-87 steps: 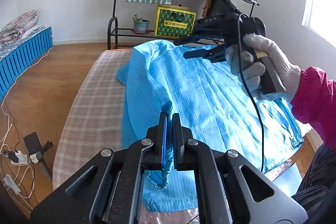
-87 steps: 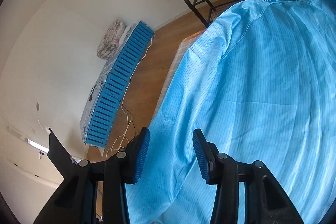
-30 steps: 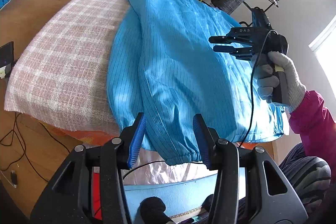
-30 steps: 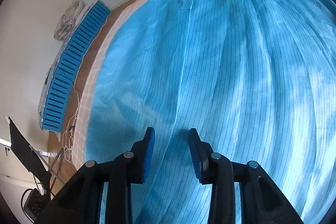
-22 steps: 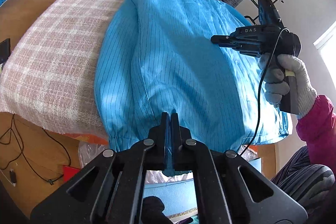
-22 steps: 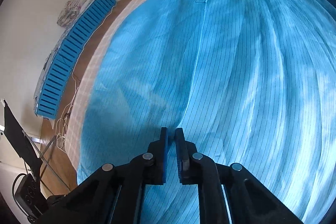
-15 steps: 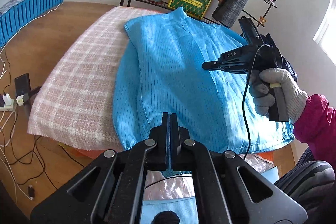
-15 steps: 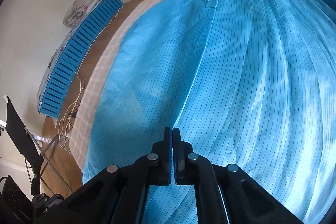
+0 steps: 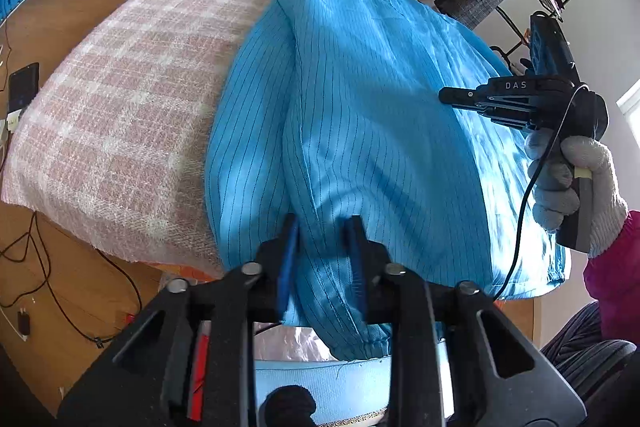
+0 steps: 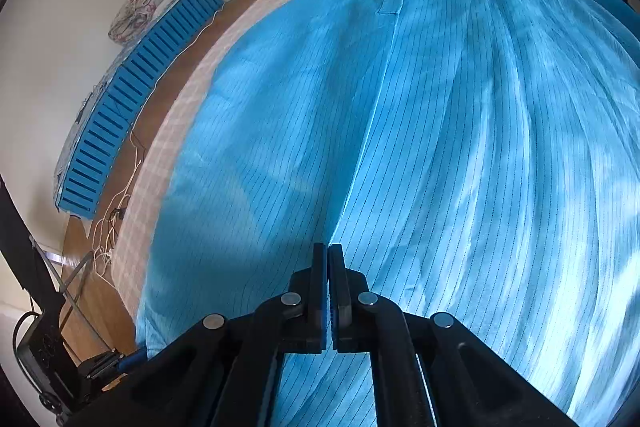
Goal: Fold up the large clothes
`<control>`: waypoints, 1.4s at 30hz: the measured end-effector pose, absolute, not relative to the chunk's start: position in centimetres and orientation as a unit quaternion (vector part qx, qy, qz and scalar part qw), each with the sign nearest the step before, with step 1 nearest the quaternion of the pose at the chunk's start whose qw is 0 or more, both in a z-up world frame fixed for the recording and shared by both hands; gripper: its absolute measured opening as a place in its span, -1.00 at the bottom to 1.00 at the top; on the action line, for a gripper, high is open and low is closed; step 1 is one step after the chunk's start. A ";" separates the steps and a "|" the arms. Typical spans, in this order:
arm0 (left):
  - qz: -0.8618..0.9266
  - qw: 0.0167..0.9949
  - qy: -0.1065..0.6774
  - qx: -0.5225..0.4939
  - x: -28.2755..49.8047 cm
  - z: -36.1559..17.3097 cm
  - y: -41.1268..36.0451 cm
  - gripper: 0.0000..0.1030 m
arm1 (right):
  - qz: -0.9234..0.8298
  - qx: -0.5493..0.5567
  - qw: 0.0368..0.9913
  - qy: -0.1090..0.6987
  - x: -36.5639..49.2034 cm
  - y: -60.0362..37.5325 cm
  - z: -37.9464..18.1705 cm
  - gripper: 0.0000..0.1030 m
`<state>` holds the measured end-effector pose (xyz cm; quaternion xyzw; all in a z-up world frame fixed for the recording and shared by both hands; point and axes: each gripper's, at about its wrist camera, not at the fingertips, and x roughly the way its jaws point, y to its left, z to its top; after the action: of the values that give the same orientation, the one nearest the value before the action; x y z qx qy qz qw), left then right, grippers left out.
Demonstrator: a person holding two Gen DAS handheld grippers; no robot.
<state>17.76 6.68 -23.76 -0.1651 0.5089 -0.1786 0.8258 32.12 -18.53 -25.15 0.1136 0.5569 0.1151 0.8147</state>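
My left gripper (image 9: 322, 251) is open around the blue shirt's (image 9: 360, 99) sleeve. My right gripper (image 10: 329, 263) pinches a shirt fold tight.

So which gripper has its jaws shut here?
The right gripper: its jaws meet on a raised crease of the blue jacket. The left gripper differs, its jaws standing apart either side of the sleeve.
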 end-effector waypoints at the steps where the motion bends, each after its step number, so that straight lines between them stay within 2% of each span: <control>1: -0.177 0.826 0.509 -0.167 17.8 -23.8 6.6 -0.96 | 0.115 0.113 0.815 0.557 32.1 -18.4 -25.2 -1.00; 5: -0.160 0.854 0.469 -0.160 16.9 -20.8 7.0 -0.98 | 0.124 0.129 0.812 0.555 32.1 -18.2 -25.1 -1.00; 8: -0.139 0.891 0.418 -0.110 15.0 -17.2 6.7 -0.98 | 0.138 0.131 0.812 0.551 31.9 -17.7 -24.9 -1.00; 11: -0.136 0.876 0.455 -0.081 15.7 -19.1 6.0 -0.96 | 0.116 0.096 0.815 0.560 32.1 -17.3 -25.5 -1.00; 14: -0.127 0.852 0.495 -0.112 16.5 -21.8 7.0 -0.76 | 0.107 0.106 0.814 0.561 32.1 -17.7 -26.0 -1.00; 16: -0.118 0.855 0.484 -0.140 16.2 -22.0 8.3 -0.42 | 0.111 0.105 0.814 0.561 32.0 -17.7 -26.0 -1.00; 18: -0.113 0.860 0.472 -0.156 15.7 -22.0 9.5 -0.23 | 0.127 0.105 0.808 0.565 31.9 -17.4 -26.0 -1.00; 22: -0.126 0.844 0.480 -0.203 16.0 -22.6 11.5 -0.22 | 0.107 0.041 0.812 0.572 31.4 -16.4 -25.5 -0.91; 24: -0.130 0.837 0.482 -0.225 16.4 -22.8 12.0 -0.22 | 0.094 0.021 0.822 0.562 31.1 -16.3 -24.6 -0.63; 28: -0.132 0.828 0.490 -0.238 17.1 -23.5 12.1 -0.21 | 0.079 -0.005 0.847 0.525 29.8 -16.2 -22.3 -0.63; 32: -0.142 0.824 0.493 -0.242 17.5 -24.0 11.5 -0.22 | 0.142 -0.023 0.846 0.513 28.9 -13.8 -21.9 -0.62; 33: -0.140 0.824 0.496 -0.236 17.5 -24.2 11.2 -0.28 | 0.155 -0.030 0.841 0.518 28.8 -12.9 -22.4 -0.62; 34: -0.133 0.827 0.498 -0.225 17.4 -24.2 11.0 -0.53 | 0.166 -0.037 0.835 0.523 28.6 -12.2 -22.9 -0.62; 35: -0.129 0.829 0.501 -0.212 17.3 -24.3 10.7 -0.58 | 0.173 -0.048 0.829 0.529 28.3 -11.5 -23.5 -0.62; 39: -0.136 0.827 0.505 -0.205 16.4 -24.7 10.8 -0.59 | 0.192 -0.097 0.802 0.557 26.5 -9.6 -25.9 -0.62; 42: -0.145 0.829 0.493 -0.221 16.1 -23.9 11.8 -0.59 | 0.196 -0.109 0.802 0.554 25.9 -9.5 -25.7 -0.62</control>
<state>16.14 11.80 -23.88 -0.2209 0.4932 -0.1448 0.8288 25.94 -9.46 -25.72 -0.1089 0.5540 0.1958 0.8018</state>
